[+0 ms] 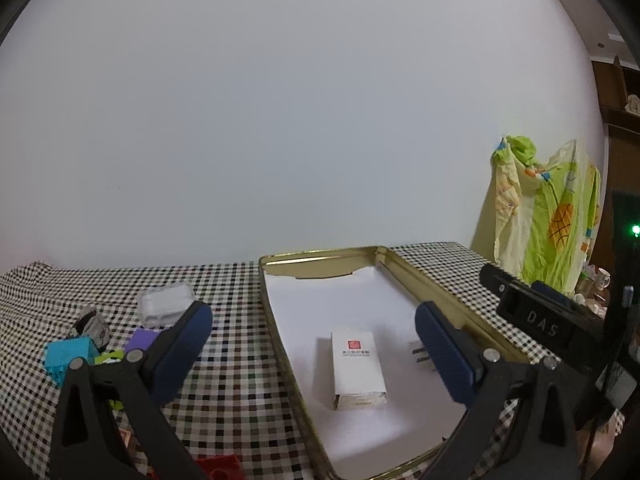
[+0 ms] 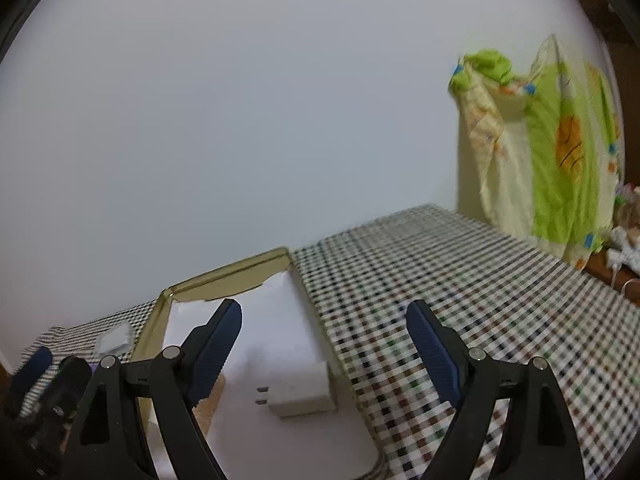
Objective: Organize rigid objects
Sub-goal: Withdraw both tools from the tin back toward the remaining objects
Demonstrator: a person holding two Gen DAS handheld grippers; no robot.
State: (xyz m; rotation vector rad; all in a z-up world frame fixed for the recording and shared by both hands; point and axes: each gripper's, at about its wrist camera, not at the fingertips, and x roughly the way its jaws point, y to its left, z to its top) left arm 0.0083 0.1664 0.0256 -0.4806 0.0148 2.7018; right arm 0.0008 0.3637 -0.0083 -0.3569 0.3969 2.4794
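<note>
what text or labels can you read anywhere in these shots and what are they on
"DAS": raised letters on the black body of the right gripper, seen from the left wrist view.
Red square logo with a line of small print beneath it, on the white rectangular carton in the gold metal tray: too small to read.
White plug charger: no readable marking.

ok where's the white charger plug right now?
The white charger plug lies inside the gold tin tray on its white liner, against the tray's right wall, prongs pointing left. In the left wrist view it sits right of the white carton, mostly hidden behind a finger.
</note>
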